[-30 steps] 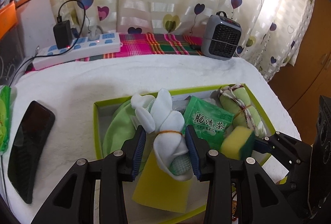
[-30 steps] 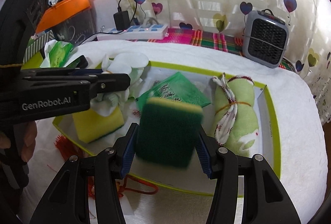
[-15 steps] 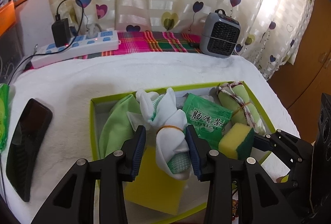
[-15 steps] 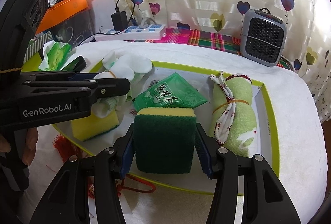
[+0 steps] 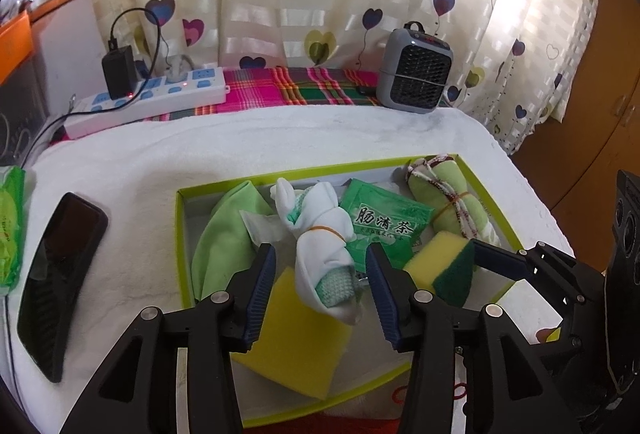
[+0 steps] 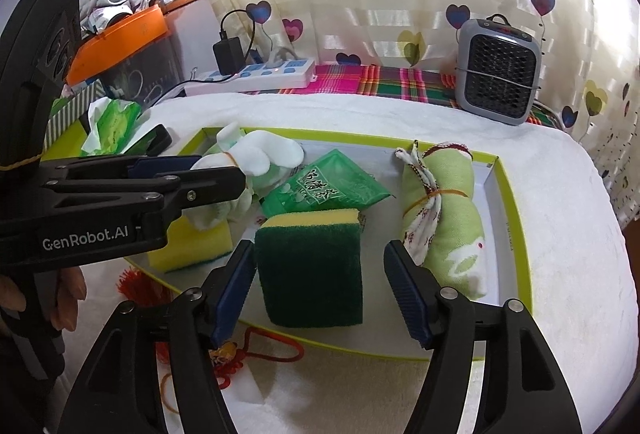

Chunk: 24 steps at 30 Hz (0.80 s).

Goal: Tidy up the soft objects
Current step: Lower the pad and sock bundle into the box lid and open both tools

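While both grippers hang over the green-edged box [image 5: 182,234] on the white-covered desk [image 5: 280,141], things sit like this from left to right; a black phone [image 5: 60,274] lies outside the box; a light green cloth [image 5: 228,234] lies in its left end; the left gripper [image 5: 320,290] has just been opening its jaws, which now stand spread beside the white sock bundle [image 5: 324,246] resting on a yellow sponge [image 5: 296,346]; next comes a green tea packet [image 5: 384,222]; the right gripper [image 6: 320,298] has jaws that have just been opening too, spread around the green-topped sponge [image 6: 312,270] sitting in the box; the right pad stands clear of it, the left just beside it; a rolled green towel [image 6: 444,218] lies at the right end.
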Tool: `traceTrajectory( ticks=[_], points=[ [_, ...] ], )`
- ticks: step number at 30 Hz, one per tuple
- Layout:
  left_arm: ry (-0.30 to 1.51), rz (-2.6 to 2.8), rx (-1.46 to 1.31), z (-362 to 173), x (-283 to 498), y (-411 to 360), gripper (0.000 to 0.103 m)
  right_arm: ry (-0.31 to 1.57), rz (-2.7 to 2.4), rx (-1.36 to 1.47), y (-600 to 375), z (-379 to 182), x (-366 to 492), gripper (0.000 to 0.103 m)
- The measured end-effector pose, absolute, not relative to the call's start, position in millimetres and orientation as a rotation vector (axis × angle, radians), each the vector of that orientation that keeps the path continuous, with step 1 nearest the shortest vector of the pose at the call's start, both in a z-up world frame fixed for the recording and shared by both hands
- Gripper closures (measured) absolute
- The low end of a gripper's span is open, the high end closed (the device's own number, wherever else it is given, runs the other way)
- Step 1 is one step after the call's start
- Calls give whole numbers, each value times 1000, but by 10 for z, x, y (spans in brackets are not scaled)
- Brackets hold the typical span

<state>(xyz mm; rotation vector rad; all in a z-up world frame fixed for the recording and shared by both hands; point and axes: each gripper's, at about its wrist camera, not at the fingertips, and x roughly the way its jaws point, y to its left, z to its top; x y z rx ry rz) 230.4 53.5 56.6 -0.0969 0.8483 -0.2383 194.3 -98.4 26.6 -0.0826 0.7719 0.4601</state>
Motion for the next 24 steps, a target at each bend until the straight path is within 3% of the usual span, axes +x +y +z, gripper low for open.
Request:
traceTrajectory(
  ticks=[24],
  points=[
    [747, -211, -89, 866, 1684, 619, 54, 746, 433, 13, -1118, 407, 1596, 35]
  ],
)
